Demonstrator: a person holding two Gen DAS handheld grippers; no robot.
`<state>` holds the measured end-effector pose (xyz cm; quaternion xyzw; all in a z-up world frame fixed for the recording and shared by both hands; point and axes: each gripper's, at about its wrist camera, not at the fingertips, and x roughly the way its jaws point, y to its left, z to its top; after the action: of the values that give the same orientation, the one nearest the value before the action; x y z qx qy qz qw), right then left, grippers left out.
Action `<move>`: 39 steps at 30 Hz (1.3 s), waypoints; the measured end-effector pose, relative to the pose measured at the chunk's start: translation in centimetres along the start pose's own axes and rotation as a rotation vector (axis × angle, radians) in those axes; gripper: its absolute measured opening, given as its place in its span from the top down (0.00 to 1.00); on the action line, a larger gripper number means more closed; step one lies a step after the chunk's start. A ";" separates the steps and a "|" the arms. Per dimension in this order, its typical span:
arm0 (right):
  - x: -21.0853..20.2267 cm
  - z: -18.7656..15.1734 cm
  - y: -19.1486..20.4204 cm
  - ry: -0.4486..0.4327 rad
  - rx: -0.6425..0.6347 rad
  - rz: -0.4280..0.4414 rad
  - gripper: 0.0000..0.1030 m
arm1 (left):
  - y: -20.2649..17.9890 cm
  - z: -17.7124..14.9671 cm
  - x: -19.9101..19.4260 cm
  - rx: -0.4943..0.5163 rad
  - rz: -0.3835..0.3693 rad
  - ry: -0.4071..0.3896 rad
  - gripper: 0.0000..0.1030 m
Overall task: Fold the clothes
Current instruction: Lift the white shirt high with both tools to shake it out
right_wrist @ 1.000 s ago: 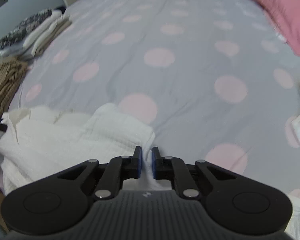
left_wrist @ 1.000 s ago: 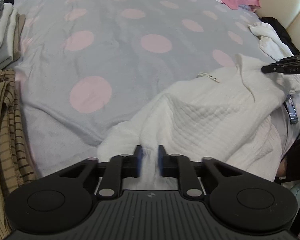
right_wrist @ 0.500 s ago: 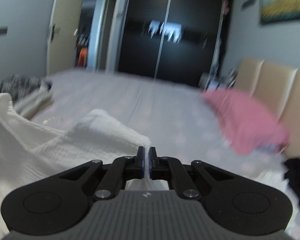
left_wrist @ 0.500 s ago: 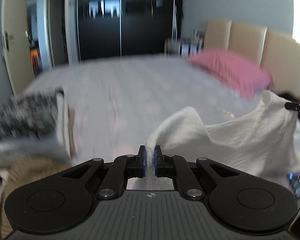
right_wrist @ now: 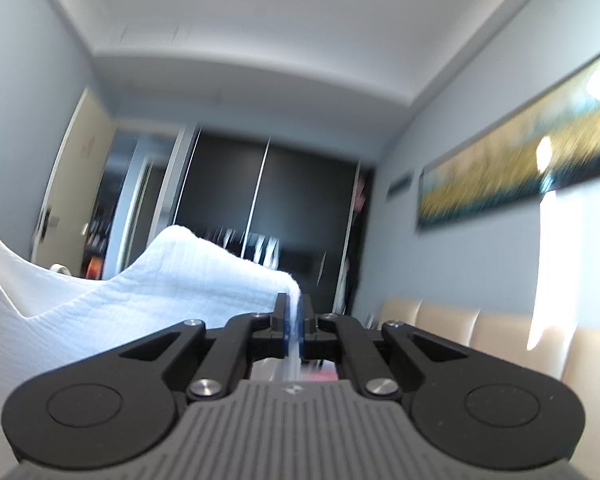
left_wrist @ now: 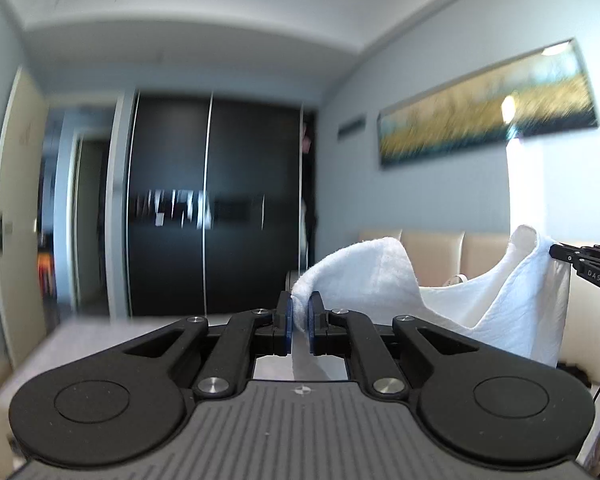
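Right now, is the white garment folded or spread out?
Spread, not folded. The white garment hangs in the air, sagging between the left gripper and right gripper, each shut on an edge. Its lower part is out of view.

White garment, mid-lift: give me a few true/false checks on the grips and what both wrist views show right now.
1. The left gripper is shut on the white garment. True.
2. The right gripper is open. False: it pinches the garment's edge.
3. The garment lies flat. False: it hangs between the grippers.
4. A dark wardrobe stands ahead. True.
5. The wall painting is on the left. False: on the right.
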<state>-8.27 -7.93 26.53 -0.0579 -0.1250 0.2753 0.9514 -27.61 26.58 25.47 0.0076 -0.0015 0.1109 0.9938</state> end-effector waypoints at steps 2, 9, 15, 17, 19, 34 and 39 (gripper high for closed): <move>-1.7 1.9 -0.5 -0.057 0.011 -0.023 0.96 | -1.0 1.7 -1.8 0.024 -0.005 -0.055 0.95; -6.5 5.5 -1.1 -0.191 0.002 -0.053 0.96 | -3.3 4.4 -5.8 0.050 0.000 -0.162 0.95; -8.6 6.3 -2.1 -0.245 0.034 -0.060 0.96 | -4.9 5.7 -7.5 0.064 0.010 -0.208 0.95; -8.7 6.4 -2.2 -0.256 0.033 -0.068 0.96 | -5.0 6.0 -7.5 0.067 0.012 -0.213 0.95; -8.3 6.1 -2.1 -0.255 0.036 -0.072 0.96 | -5.1 6.3 -7.0 0.065 0.012 -0.213 0.95; 5.8 -5.4 1.1 0.129 -0.007 -0.015 0.96 | -0.3 -2.9 9.5 0.012 0.081 0.160 0.95; 12.6 -12.6 3.4 0.288 -0.054 0.024 0.96 | 1.9 -8.4 16.7 0.019 0.140 0.300 0.95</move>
<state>3.67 1.19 16.39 -0.1240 0.0060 0.2718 0.9543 -11.75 32.23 17.22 0.0004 0.1473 0.1799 0.9726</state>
